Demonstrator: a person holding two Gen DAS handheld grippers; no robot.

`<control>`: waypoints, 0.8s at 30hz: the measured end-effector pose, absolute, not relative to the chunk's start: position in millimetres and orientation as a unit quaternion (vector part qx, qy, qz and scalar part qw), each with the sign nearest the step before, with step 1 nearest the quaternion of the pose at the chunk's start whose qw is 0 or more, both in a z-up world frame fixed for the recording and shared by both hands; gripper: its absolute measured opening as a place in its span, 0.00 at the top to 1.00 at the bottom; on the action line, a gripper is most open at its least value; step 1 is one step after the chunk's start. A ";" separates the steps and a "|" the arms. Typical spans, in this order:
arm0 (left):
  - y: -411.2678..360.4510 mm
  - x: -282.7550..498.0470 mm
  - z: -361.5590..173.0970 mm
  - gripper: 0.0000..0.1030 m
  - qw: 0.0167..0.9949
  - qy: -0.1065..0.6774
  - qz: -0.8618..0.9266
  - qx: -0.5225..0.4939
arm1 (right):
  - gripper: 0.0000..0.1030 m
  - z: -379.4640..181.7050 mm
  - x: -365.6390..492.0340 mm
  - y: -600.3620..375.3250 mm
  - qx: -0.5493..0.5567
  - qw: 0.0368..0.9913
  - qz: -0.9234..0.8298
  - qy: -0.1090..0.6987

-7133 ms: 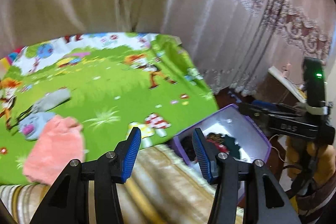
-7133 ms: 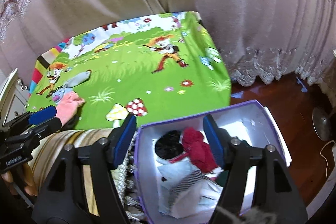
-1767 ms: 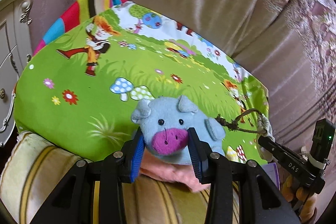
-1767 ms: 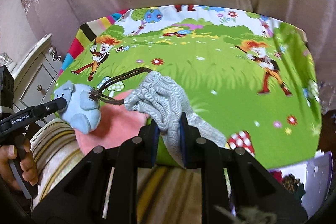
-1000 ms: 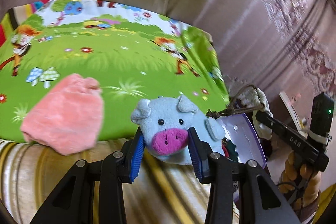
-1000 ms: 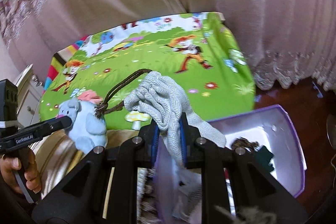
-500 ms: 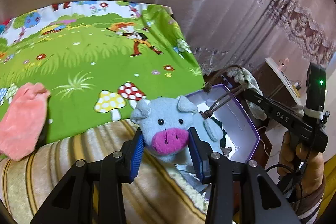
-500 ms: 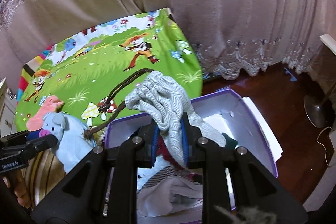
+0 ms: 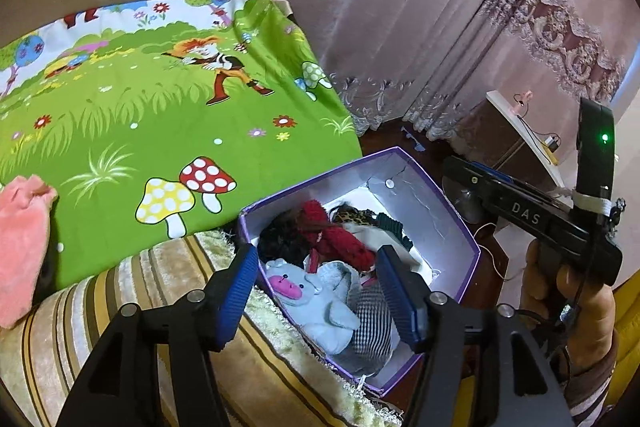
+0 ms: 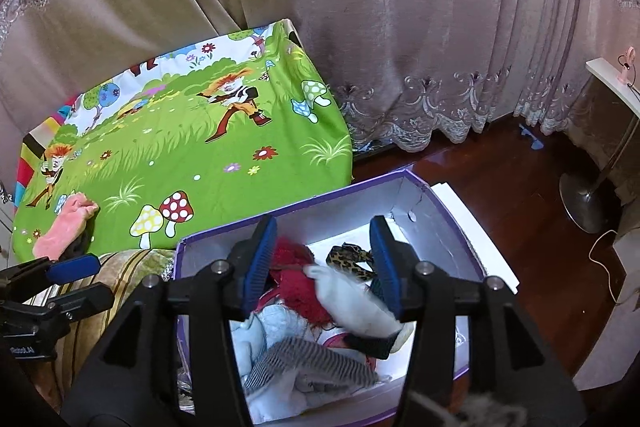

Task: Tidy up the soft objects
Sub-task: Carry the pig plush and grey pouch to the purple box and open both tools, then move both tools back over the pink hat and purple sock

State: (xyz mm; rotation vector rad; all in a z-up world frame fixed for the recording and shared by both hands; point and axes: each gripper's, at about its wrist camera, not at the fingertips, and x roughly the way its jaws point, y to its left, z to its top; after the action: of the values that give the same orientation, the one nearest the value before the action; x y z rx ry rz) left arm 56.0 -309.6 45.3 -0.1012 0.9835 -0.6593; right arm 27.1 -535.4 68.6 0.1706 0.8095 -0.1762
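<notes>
Left wrist view: the left gripper hangs over the near end of the purple box, jaws spread wide with nothing between the blue pads. Below and between the jaws lies the blue pig, on its side inside the box, pink snout toward the left jaw. Just beyond it, past the fingertips, sit a red knit, something dark and fuzzy left of it, and a leopard-print piece farther in. Under the right jaw is a black-and-white checked cloth. To the left of the left jaw and well apart from the box, a pink cloth rests on the green cartoon sheet; a striped cushion runs beneath that jaw. Off to the right of the right jaw, a hand holds the right gripper seen from its side; its fingertips are hard to make out here.

Right wrist view: the right gripper is above the box, jaws wide apart and gripping nothing. Between and below them lies a pale grey pouch, resting on the red knit near the left jaw. The leopard piece lies just inside the right jaw. Nearer the camera, under the gap, are the pig's pale blue plush and a striped cloth. Far to the left, the left gripper shows its fingers parted, and the pink cloth lies on the sheet.
</notes>
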 end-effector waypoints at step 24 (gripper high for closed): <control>-215.8 60.7 58.3 0.39 0.863 0.439 -0.241 -0.074 | 0.45 73.0 41.2 -463.5 0.043 0.913 0.008 0.405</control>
State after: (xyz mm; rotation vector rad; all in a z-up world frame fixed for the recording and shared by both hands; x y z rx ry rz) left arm 60.7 -215.8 58.3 -0.1546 0.9199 -0.5045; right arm 41.2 -463.5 73.0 0.0893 0.8332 0.0170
